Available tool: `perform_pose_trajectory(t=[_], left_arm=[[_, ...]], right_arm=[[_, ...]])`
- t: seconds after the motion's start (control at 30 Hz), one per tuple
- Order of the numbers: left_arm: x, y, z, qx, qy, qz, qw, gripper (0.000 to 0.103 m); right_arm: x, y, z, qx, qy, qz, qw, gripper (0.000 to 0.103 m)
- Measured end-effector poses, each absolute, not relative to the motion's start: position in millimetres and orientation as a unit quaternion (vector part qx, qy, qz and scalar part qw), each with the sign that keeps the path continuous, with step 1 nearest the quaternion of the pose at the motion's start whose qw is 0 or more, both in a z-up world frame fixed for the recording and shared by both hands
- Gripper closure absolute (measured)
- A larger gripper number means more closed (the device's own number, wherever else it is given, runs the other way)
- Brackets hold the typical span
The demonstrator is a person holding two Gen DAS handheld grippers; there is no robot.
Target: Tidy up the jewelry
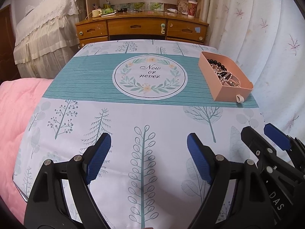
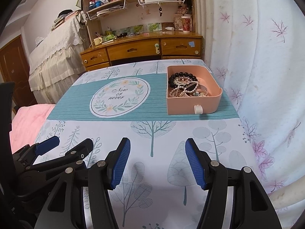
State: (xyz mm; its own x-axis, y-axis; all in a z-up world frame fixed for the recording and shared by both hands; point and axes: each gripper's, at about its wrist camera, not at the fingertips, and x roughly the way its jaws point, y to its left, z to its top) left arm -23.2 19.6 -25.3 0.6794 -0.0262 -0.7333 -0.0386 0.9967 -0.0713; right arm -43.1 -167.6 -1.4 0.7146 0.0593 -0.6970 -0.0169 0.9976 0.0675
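Observation:
A pink open box (image 2: 192, 107) with a white pull tab stands at the far right of the table, on the teal stripe of the cloth. Inside lie a black bead bracelet (image 2: 182, 75), pearl strands (image 2: 179, 91) and other tangled jewelry. In the left wrist view the same pink box (image 1: 227, 92) sits far right. My left gripper (image 1: 149, 141) hovers open over the near part of the cloth, nothing between its blue pads. My right gripper (image 2: 157, 146) is open too, empty, well short of the box. Each gripper shows at the edge of the other's view.
The tablecloth (image 2: 118, 95) has a round "Now or never" print in its middle. A pink quilt (image 1: 17, 110) lies left of the table. A wooden desk (image 2: 141, 50) with shelves stands behind, and a white curtain (image 2: 257, 66) hangs close on the right.

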Motion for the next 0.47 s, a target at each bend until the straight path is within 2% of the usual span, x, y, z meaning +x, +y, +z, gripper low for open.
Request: perform_pose_trajectory(t=[0.47], left_arm=[[-22.1,20.2,-27.5,-0.041,0.404,0.003,0.914,0.023]], right_arm=[[-40.8,-165.9,-3.5,0.029,0.381,0.022,0.924,0.042]])
